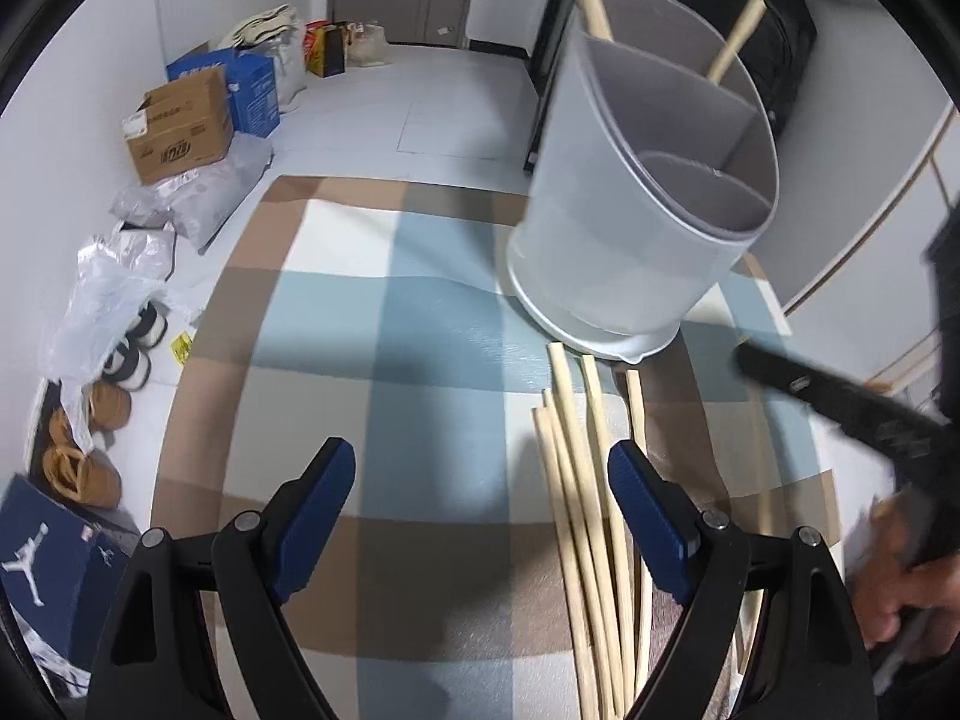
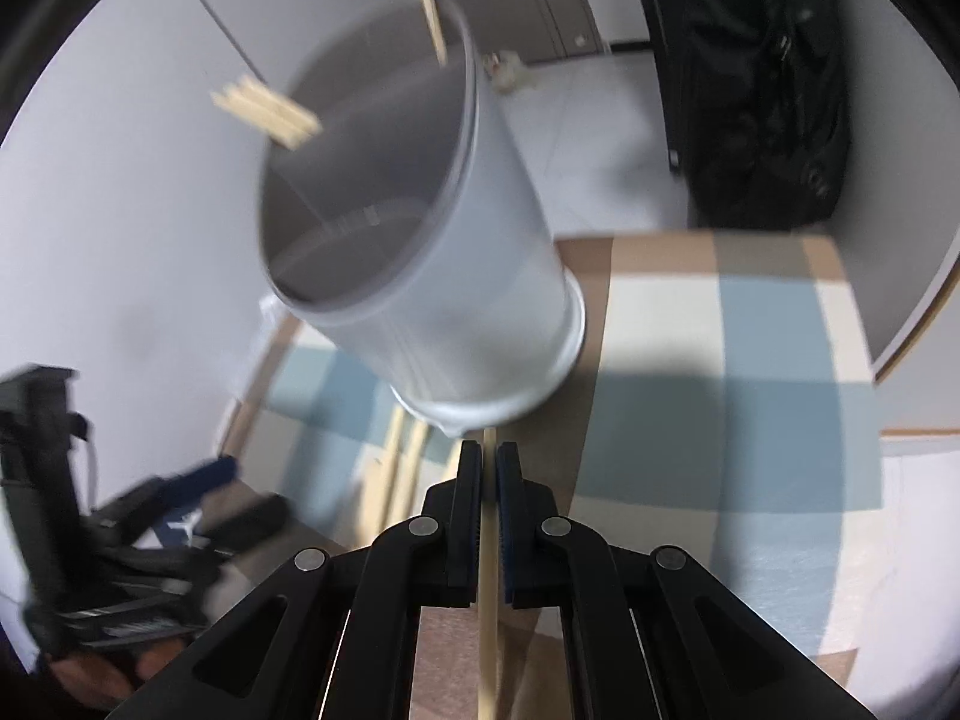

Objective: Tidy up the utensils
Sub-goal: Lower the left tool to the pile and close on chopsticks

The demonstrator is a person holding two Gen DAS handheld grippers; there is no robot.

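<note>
my right gripper [image 2: 489,462] pinches a single wooden chopstick [image 2: 487,600] between its pressed-together fingers, just in front of the grey divided utensil holder [image 1: 636,228] on the checked tablecloth [image 1: 372,324]. my left gripper [image 1: 480,480] hangs spread wide, empty, beside the loose chopsticks [image 1: 576,480] lying on the cloth. more chopsticks stand in the holder.

A divided utensil holder [image 1: 642,210] stands on the table [image 1: 390,360], with chopsticks standing in its far compartments. Loose chopsticks [image 1: 585,510] lie on the table just in front of it. Boxes [image 1: 180,120] and bags sit on the floor to the left.
</note>
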